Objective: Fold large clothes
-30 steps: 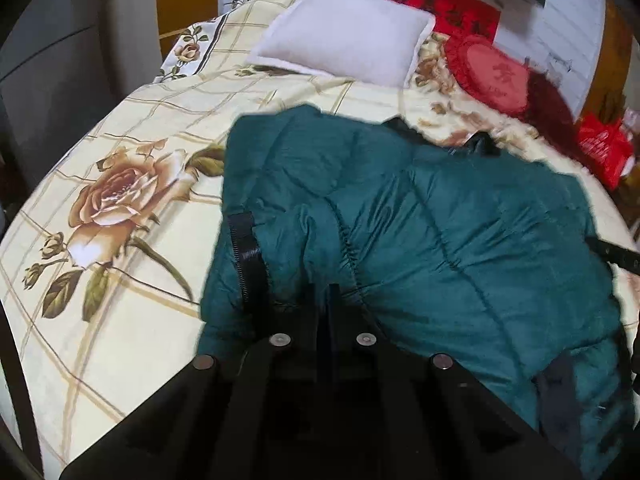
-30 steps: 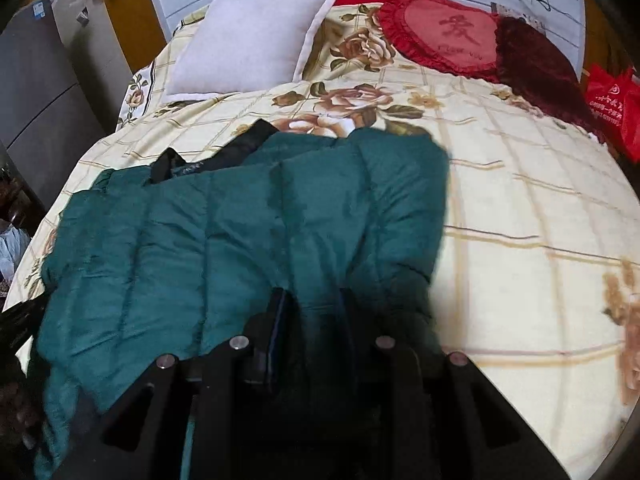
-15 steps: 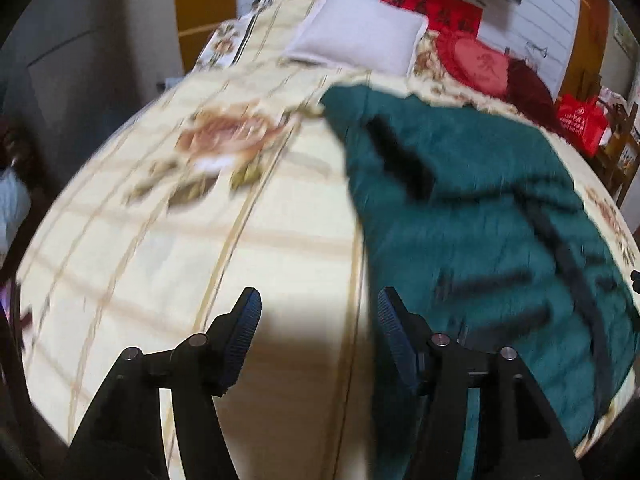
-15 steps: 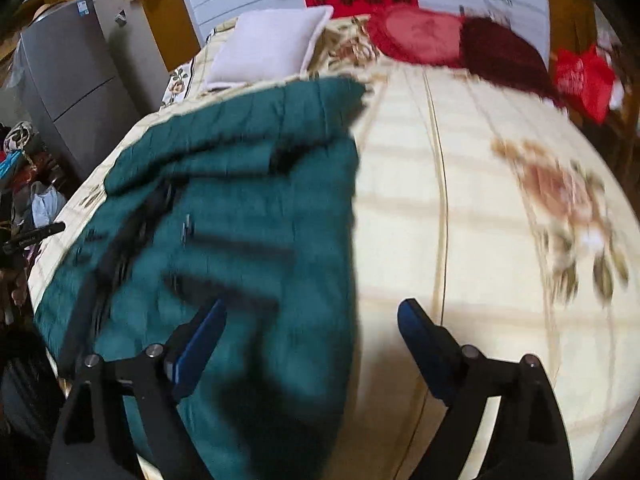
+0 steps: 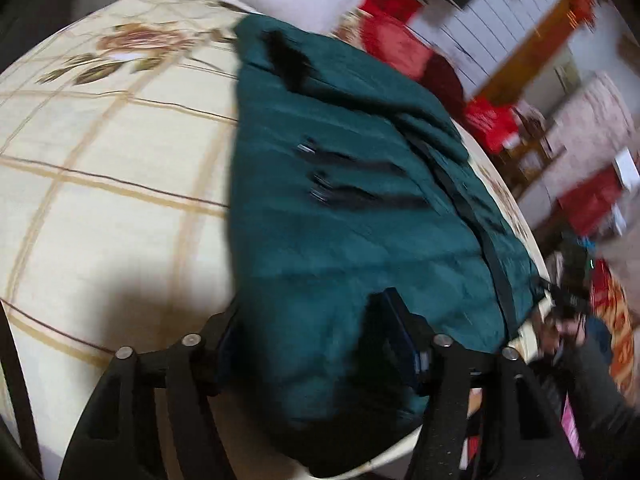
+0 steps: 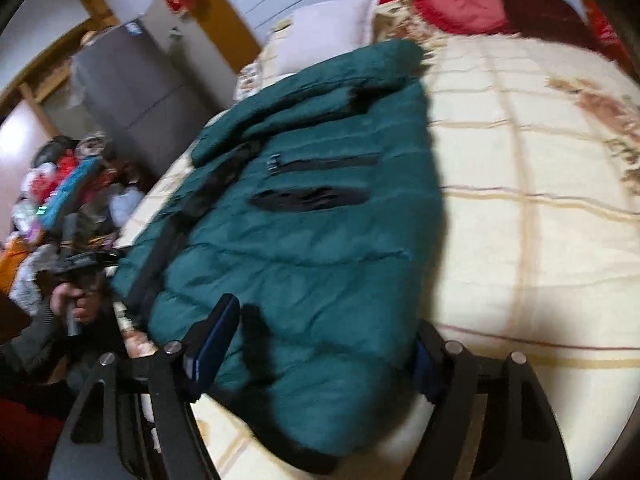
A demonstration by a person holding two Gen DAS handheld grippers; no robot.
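Note:
A dark green puffer jacket (image 5: 352, 208) lies folded lengthwise on the floral bed sheet (image 5: 100, 160), its black zip pockets facing up. It also shows in the right wrist view (image 6: 312, 240). My left gripper (image 5: 312, 344) is open, its jaws astride the jacket's near hem. My right gripper (image 6: 324, 340) is open too, jaws wide on either side of the near hem. Neither holds any cloth. In the right wrist view my other hand with its gripper (image 6: 80, 276) shows at the left, beside the jacket's edge.
A white pillow (image 6: 332, 36) and red cushions (image 6: 460, 4) lie at the head of the bed. A grey cabinet (image 6: 132, 84) and a pile of clothes (image 6: 60, 192) stand left of the bed. Red bags (image 5: 488, 120) and furniture stand on the other side.
Both grippers let go of the jacket and opened a second ago. Since then both have swung inward over the near hem, and the views have tilted.

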